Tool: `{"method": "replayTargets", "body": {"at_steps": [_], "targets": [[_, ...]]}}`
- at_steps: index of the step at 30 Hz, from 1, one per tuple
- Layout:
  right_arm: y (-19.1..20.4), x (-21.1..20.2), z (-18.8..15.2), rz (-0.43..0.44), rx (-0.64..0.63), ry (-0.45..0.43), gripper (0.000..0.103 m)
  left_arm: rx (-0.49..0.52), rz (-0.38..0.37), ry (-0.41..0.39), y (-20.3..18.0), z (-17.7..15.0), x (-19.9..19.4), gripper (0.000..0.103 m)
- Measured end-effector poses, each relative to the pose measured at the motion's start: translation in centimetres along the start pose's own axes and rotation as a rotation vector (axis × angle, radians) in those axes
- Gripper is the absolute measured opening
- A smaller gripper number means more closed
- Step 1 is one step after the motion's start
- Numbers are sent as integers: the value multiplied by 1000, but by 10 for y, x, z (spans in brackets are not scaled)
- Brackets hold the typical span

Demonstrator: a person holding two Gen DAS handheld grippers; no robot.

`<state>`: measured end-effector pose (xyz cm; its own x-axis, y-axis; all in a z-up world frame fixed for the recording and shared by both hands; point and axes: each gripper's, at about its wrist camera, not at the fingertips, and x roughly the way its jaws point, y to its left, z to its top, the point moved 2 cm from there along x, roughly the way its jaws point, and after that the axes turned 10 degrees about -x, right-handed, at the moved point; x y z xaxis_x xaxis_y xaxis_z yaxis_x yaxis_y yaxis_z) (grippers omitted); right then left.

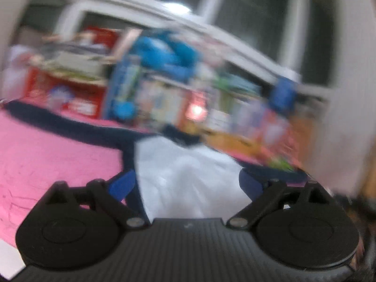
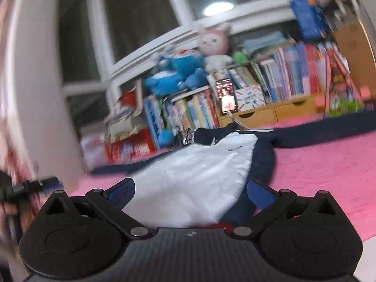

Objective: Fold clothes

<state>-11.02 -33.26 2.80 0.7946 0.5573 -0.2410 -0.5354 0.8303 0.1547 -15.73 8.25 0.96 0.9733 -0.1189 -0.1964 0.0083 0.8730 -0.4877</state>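
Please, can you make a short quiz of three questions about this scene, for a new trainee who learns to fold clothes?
1. True or false: both the left hand-held gripper and the right hand-held gripper are open.
2. The white and navy shirt lies on what? A) a pink cover B) a bare wooden floor C) a green towel
3. Fill in: behind the shirt, on top of the books, sit a blue plush toy and a ____ plush toy.

Key:
1. True; each pair of fingers stands wide apart with the shirt's white front in view between them.
2. A
3. pink
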Motion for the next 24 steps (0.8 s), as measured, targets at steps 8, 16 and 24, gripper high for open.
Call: {"method": "replayTargets", "body": {"at_steps": [8,16,24], "targets": [[31,75,-29,-216,-126,94,62,124,243,104,-30,-43,92,84],[16,99,-55,-477,-227,152,54,222,384,133,-12,-67,80,83],[-22,70,-35,-575,-55,145,58,213,382,11,-16,-43,40,83]]}}
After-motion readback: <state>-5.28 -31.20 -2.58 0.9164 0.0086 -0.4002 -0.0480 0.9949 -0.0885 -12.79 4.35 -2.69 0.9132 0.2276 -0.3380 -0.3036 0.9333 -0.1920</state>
